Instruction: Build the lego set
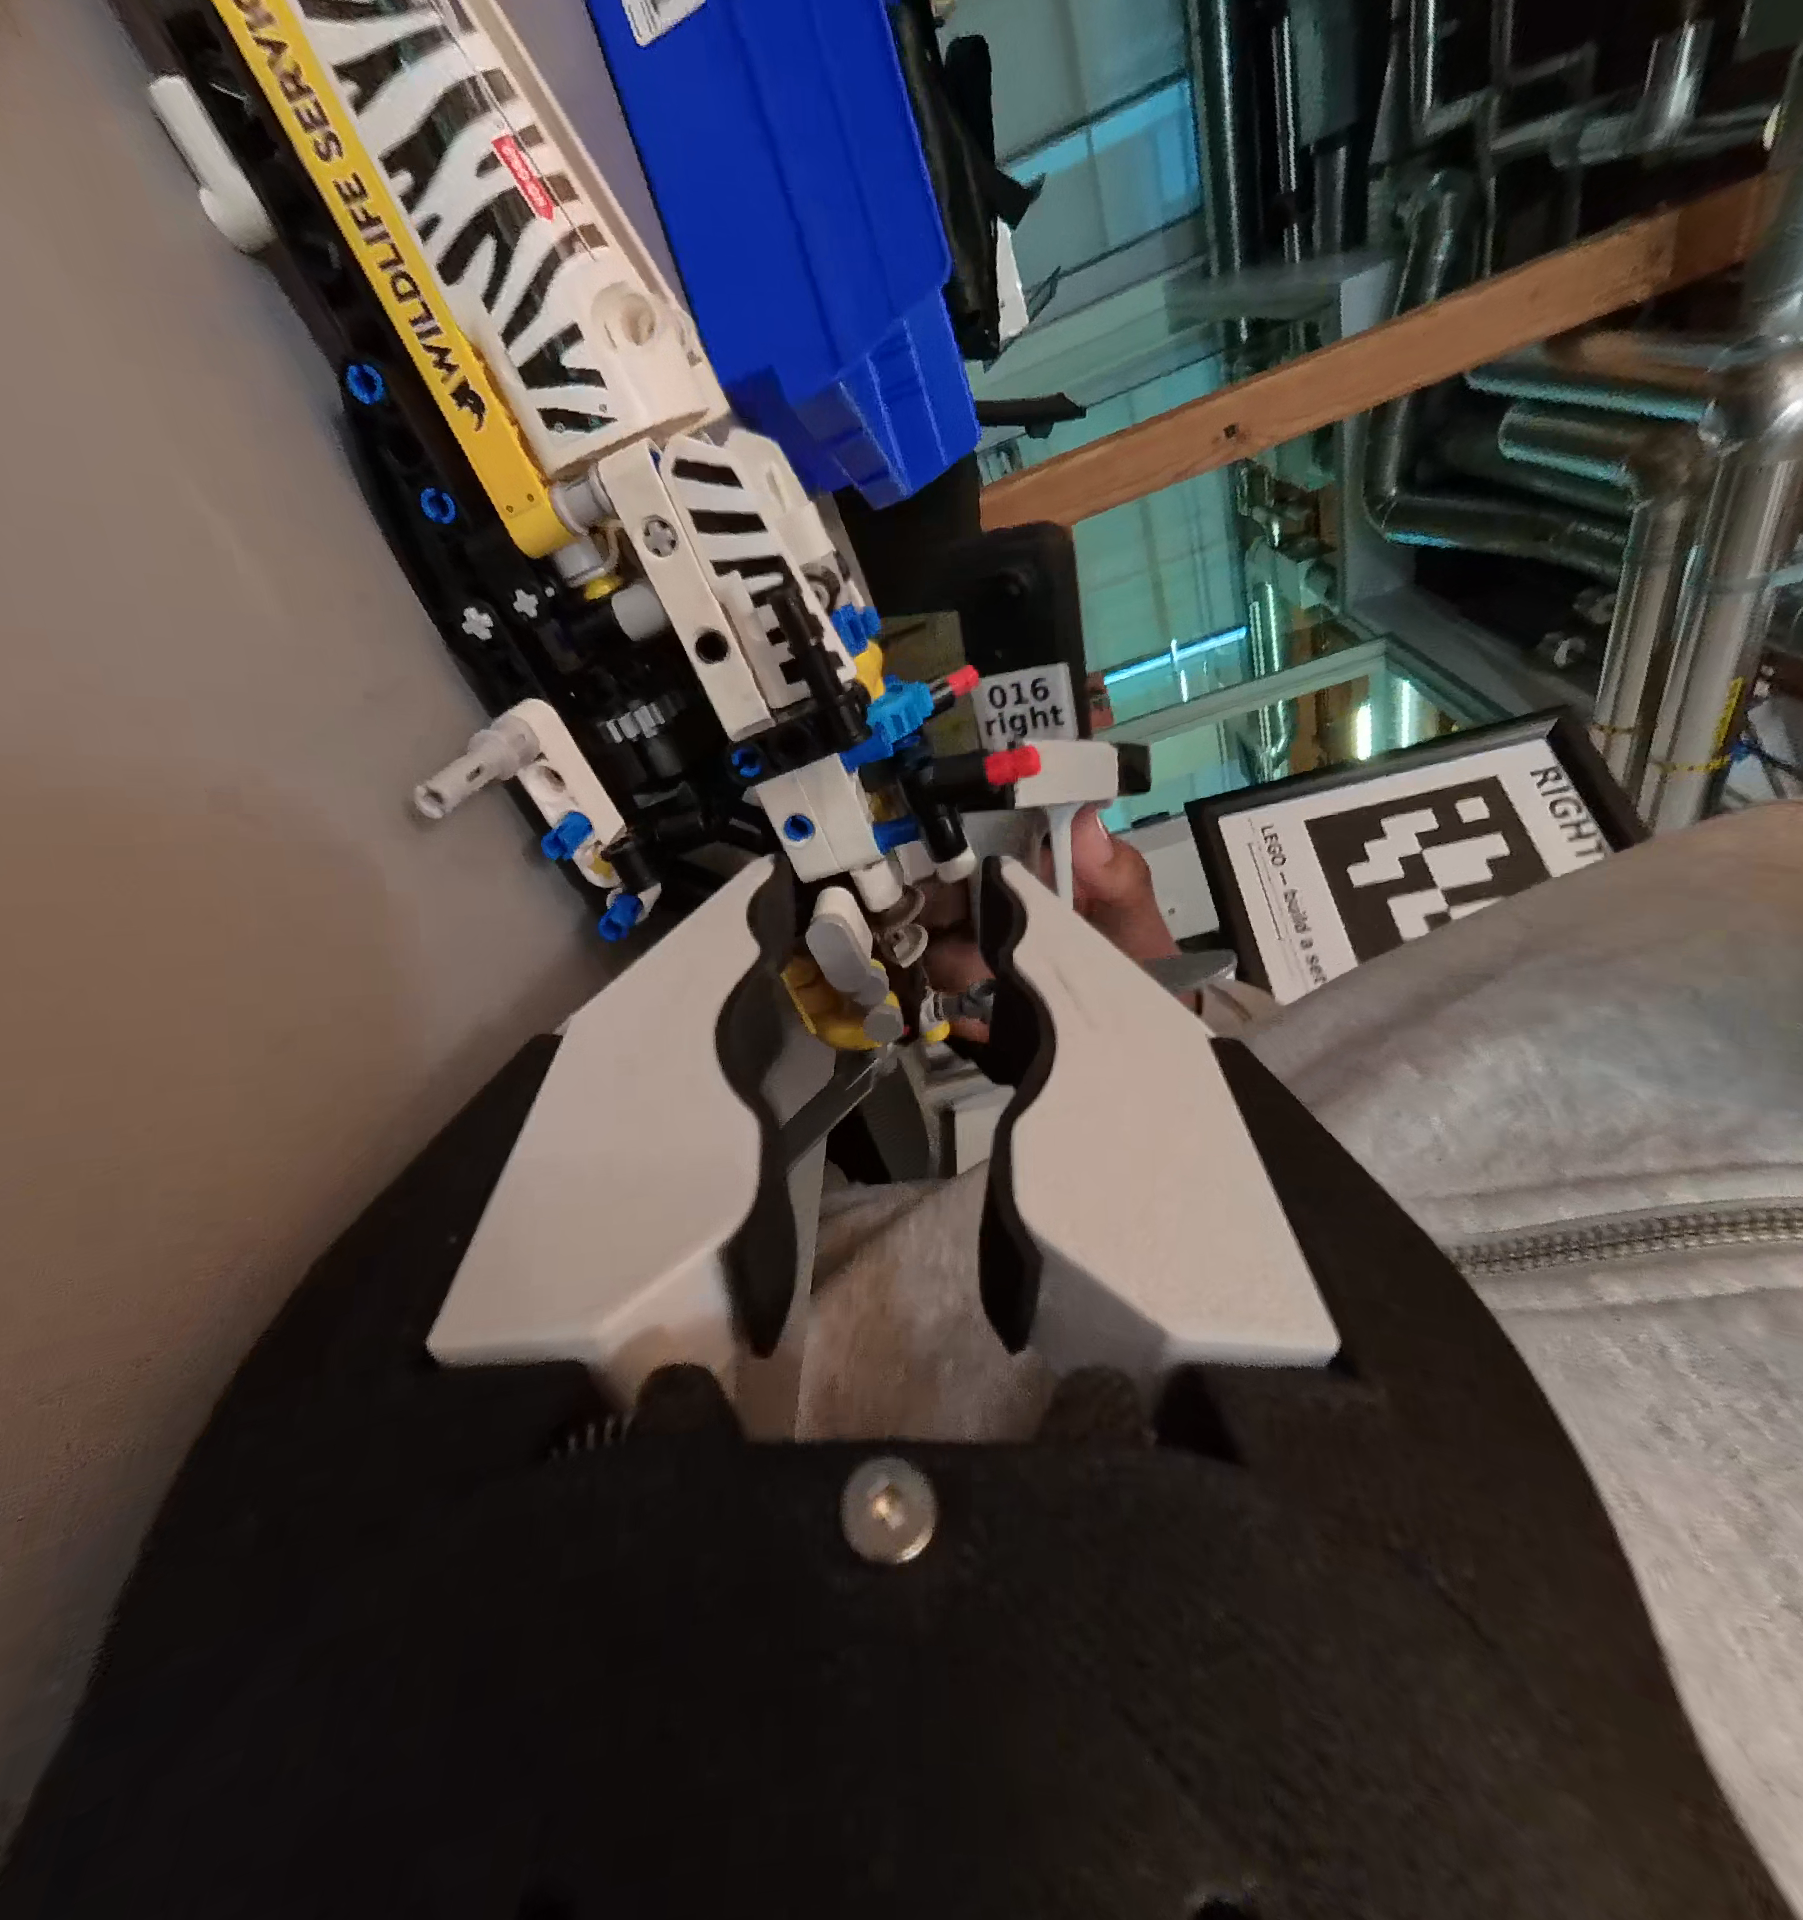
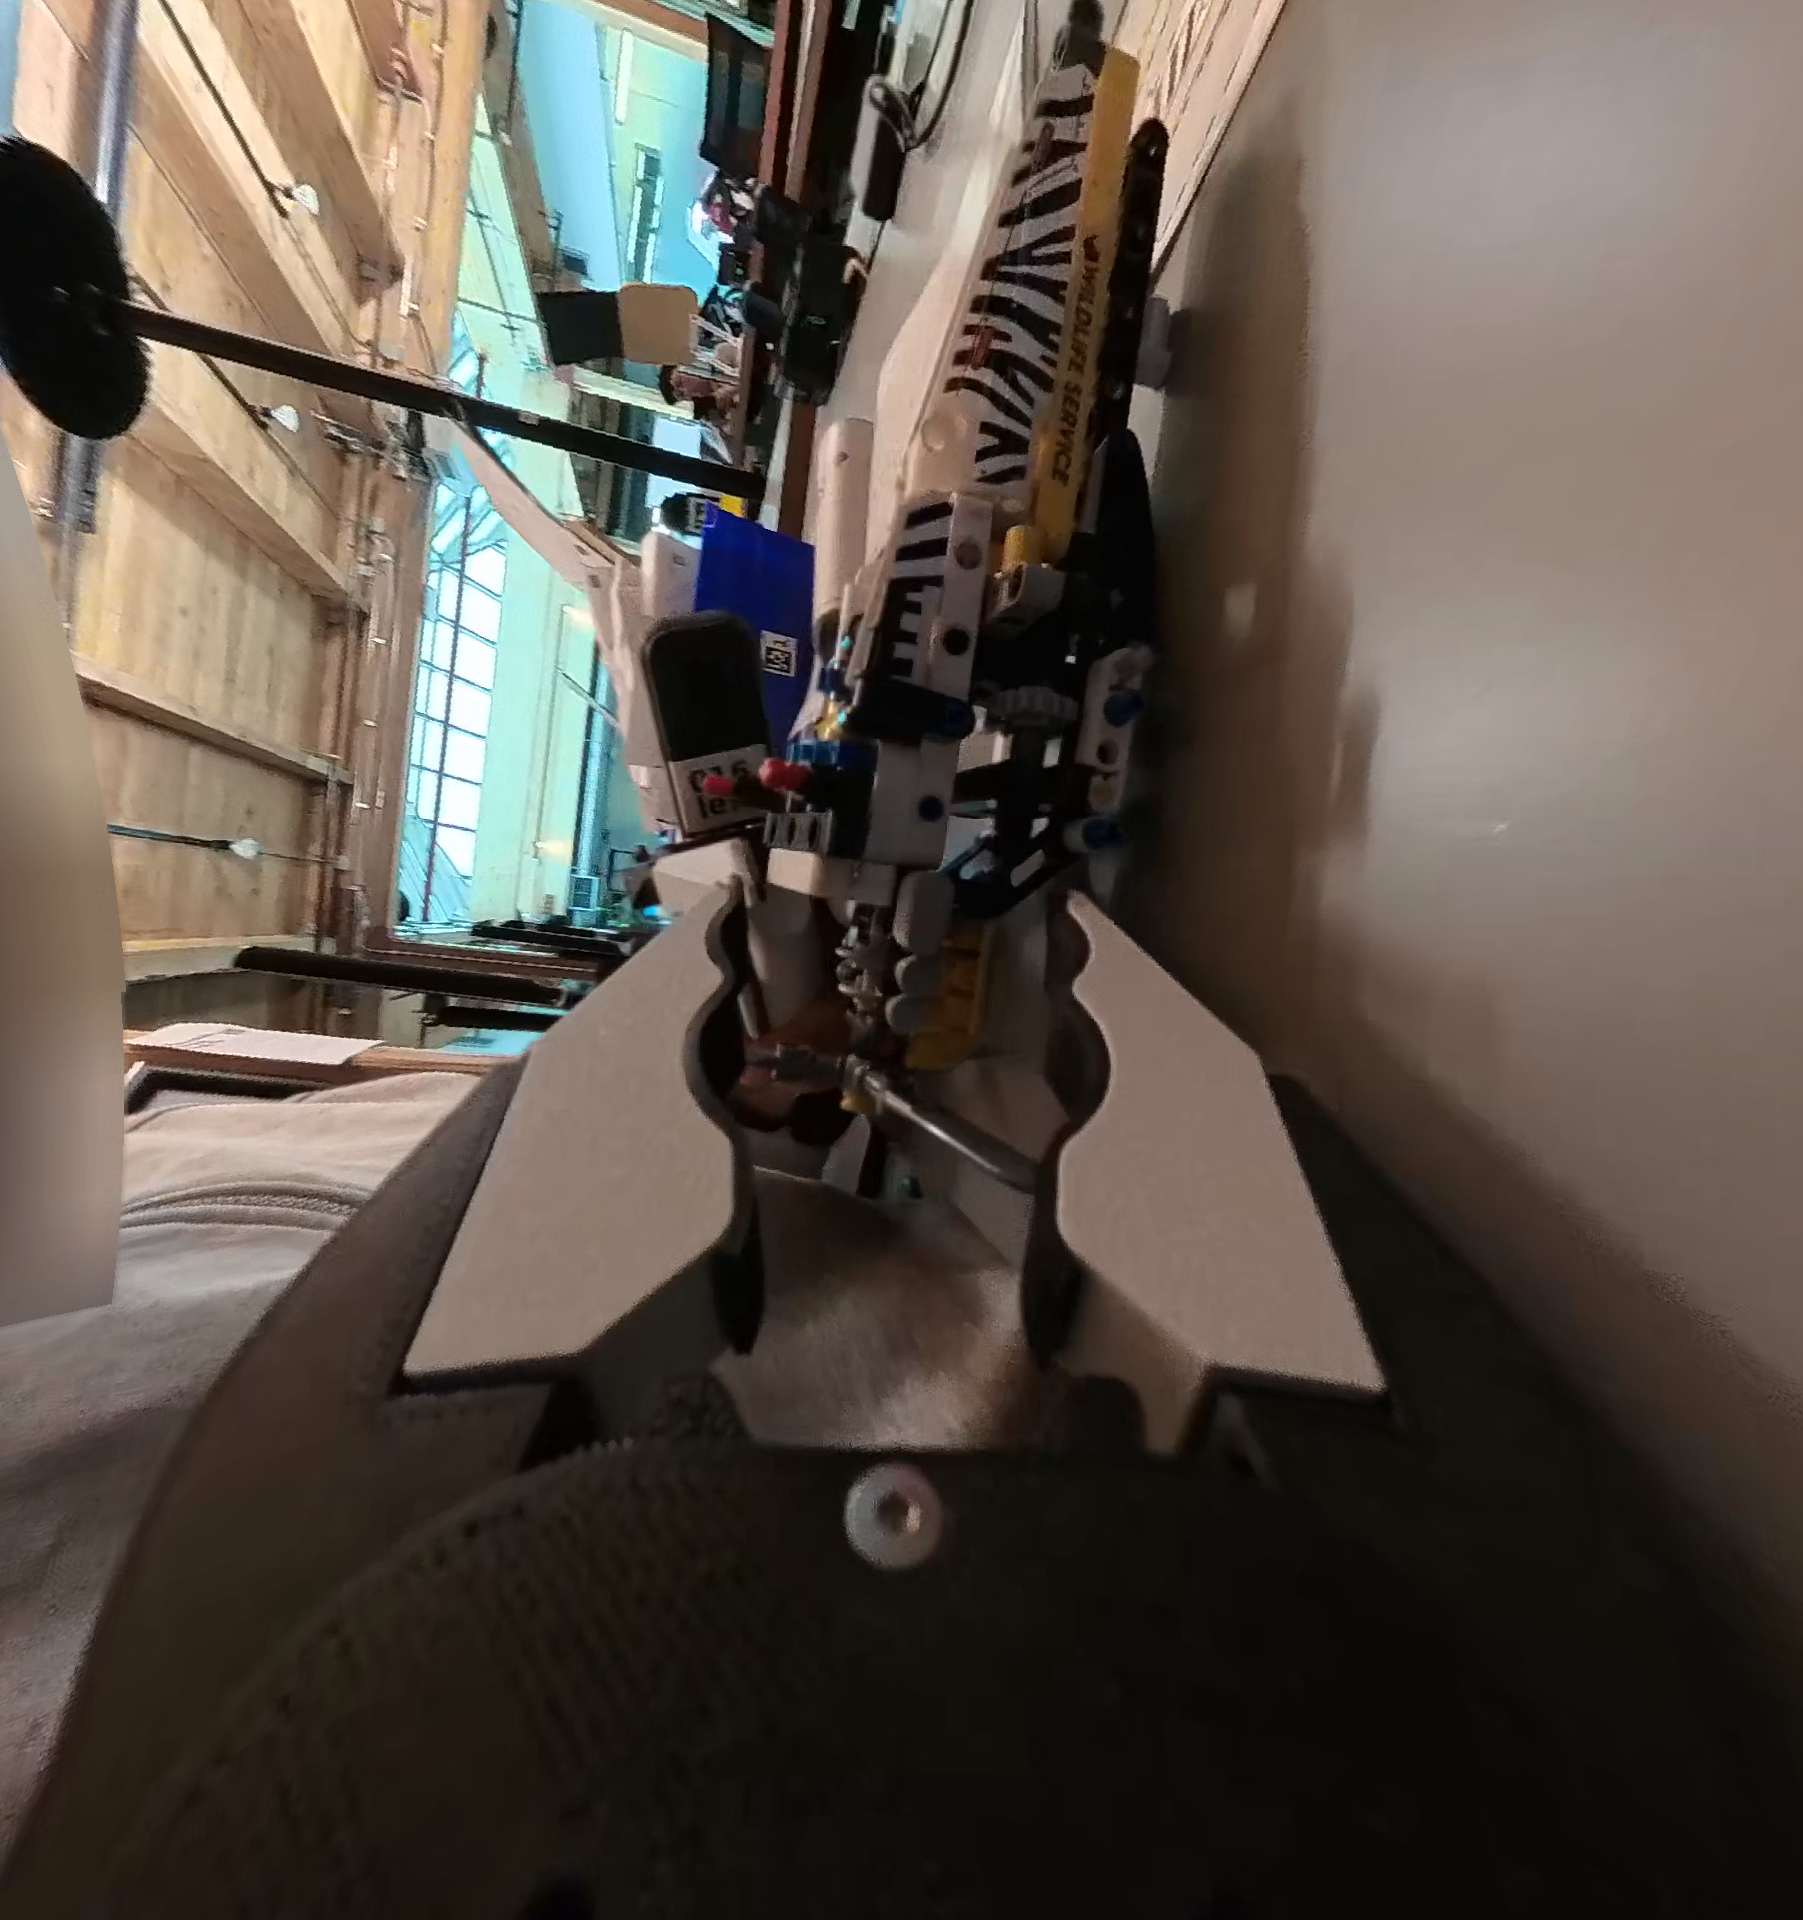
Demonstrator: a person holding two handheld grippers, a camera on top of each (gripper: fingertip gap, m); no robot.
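The half-built lego model (image 1: 668, 582), zebra-striped with a yellow beam, lay on the bench (image 1: 149, 831) at frame centre. The left claw (image 1: 876, 894) and right claw (image 2: 902, 914) stood apart around its near end, clamping nothing. Judged mid-assembly; next calls for closing on that end.

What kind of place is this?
Probably a workshop or lab in an industrial building: bare metal ducts and wooden beams overhead, a cluttered desk beyond the lego model.
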